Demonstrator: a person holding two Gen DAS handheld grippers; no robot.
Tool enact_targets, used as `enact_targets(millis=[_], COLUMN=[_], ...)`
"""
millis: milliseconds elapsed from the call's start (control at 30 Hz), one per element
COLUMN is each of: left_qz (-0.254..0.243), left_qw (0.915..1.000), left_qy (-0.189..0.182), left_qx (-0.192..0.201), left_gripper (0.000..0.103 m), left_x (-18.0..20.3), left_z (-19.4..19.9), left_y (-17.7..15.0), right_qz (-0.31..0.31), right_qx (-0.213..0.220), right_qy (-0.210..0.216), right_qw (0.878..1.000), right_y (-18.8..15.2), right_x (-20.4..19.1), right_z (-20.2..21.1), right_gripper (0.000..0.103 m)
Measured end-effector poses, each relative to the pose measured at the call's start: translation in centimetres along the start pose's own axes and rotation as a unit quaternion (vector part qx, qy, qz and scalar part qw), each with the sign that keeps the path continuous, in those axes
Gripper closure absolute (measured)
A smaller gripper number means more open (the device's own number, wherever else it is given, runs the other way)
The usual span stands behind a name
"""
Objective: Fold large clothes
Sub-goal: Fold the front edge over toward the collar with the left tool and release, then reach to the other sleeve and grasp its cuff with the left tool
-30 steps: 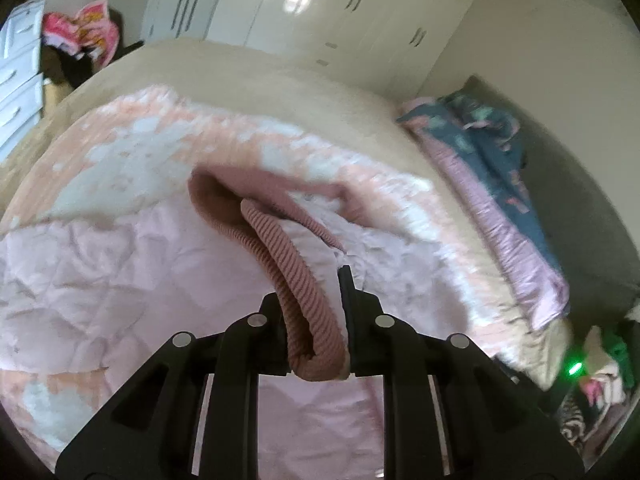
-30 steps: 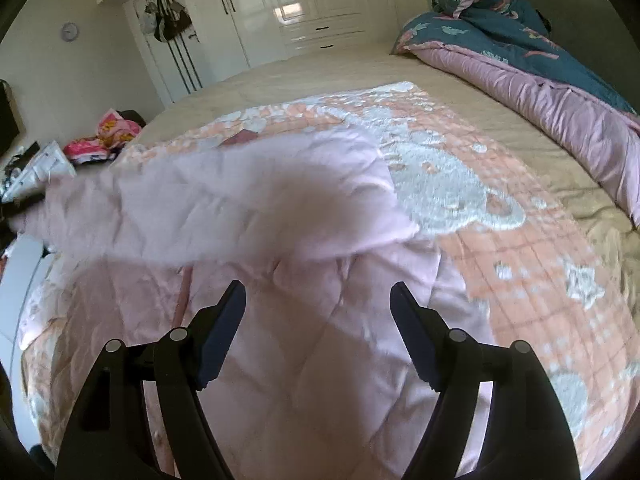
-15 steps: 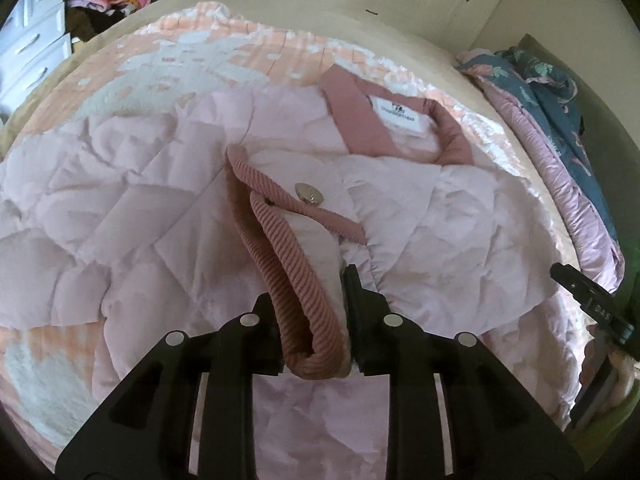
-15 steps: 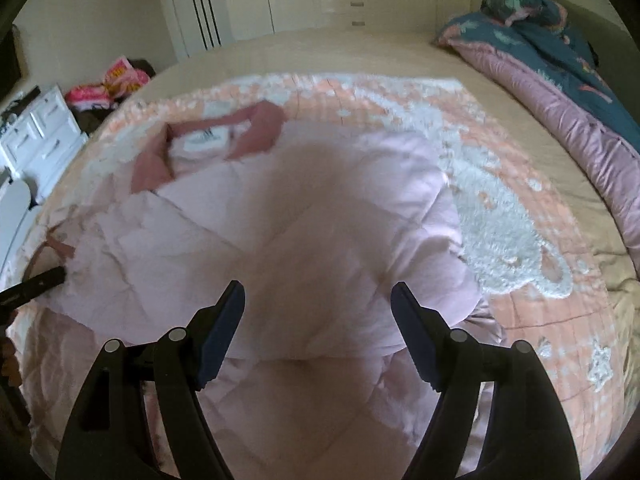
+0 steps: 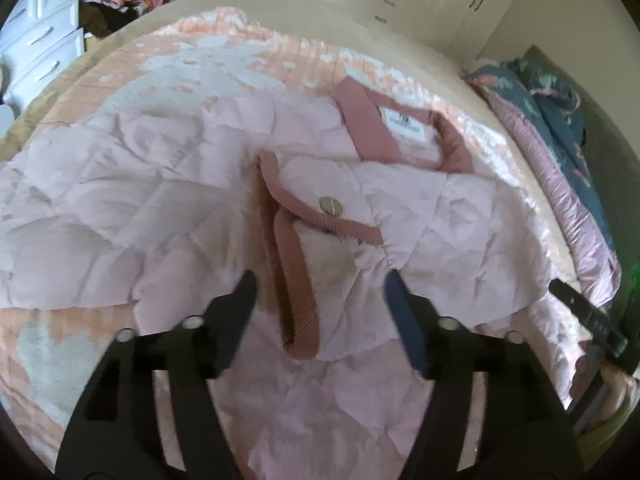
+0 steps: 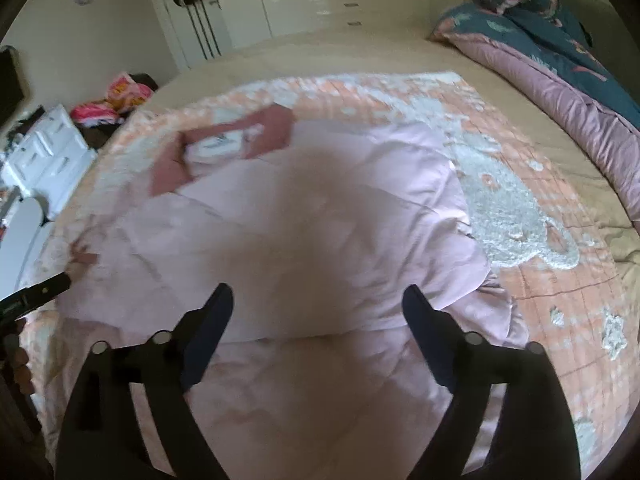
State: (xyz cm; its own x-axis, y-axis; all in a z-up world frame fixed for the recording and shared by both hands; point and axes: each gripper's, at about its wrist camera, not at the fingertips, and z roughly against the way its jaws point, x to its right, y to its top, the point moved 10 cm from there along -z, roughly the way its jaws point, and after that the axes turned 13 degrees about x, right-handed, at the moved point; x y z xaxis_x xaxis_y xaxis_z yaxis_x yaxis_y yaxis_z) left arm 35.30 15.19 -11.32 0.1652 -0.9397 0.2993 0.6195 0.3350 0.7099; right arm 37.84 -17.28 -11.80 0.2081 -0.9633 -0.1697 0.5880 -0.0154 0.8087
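Two hand-held grippers tilted down, left hand-held gripper point(image 5: 318, 288) jaws just opening astride ribbed cuff point(image 5: 298, 304)

- The left gripper point(image 5: 320, 300) is a matte black frame that splits into two broad arms, each with a slot-shaped cut-out low on its outer side.
- Each arm of it carries two round silver screw heads, set in a row near the top edge.
- Its jaws are two flat, tapered paddles, dark navy on the inner faces and black outside.
- The right gripper point(image 6: 318, 308) has the same build: a black forked frame, silver screws in pairs on each arm, and dark blue-black paddles ending in blunt tips.
- At the right edge of the left wrist view, one narrow black finger of the right gripper shows small pale markings, too blurred to read.
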Motion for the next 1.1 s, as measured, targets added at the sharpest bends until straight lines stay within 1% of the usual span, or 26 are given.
enact_targets(millis=[33,67,100,167,300,400,567,767,900,1100], left_qz=[-0.003,-0.006,-0.008,-0.005,0.016,0.042,0.058,0.084,0.105,0.130], left_qw=[1.0000,0.9999,0.9998,0.9998,0.9993,0.9986,0.9968,0.9920,0.9892,0.9835], left_qy=[0.004,0.010,0.013,0.018,0.029,0.026,0.047,0.081,0.087,0.107], left_qx=[0.004,0.007,0.008,0.010,0.016,0.016,0.030,0.048,0.053,0.066], left_gripper=[0.027,0.022,0.020,0.010,0.009,0.009,0.009,0.009,0.009,0.009], left_x=[-0.1,-0.3,-0.6,-1.0,-2.5,-3.7,-5.9,-9.9,-12.1,-15.6], left_z=[0.4,0.8,1.2,1.9,3.3,4.4,6.2,8.1,9.0,10.3], left_y=[0.2,0.3,0.3,0.3,0.1,-0.1,-0.1,0.1,-0.1,-0.4], right_qz=[-0.002,-0.003,-0.004,-0.002,0.008,0.015,0.036,0.065,0.083,0.100], right_qx=[0.007,0.012,0.016,0.023,0.033,0.039,0.042,0.048,0.048,0.045], right_qy=[0.004,0.007,0.009,0.014,0.021,0.029,0.048,0.073,0.087,0.109], right_qw=[1.000,1.000,1.000,1.000,0.999,0.999,0.997,0.994,0.992,0.988], right_y=[0.2,0.3,0.3,0.4,0.5,0.6,0.7,1.1,1.1,0.7], right_x=[-0.5,-0.9,-1.3,-2.2,-3.8,-5.3,-8.4,-12.8,-15.8,-19.8], right_z=[0.6,1.1,1.5,2.4,3.6,4.4,5.2,5.8,5.8,5.5], right_gripper=[0.009,0.008,0.007,0.006,0.005,0.005,0.005,0.005,0.005,0.005])
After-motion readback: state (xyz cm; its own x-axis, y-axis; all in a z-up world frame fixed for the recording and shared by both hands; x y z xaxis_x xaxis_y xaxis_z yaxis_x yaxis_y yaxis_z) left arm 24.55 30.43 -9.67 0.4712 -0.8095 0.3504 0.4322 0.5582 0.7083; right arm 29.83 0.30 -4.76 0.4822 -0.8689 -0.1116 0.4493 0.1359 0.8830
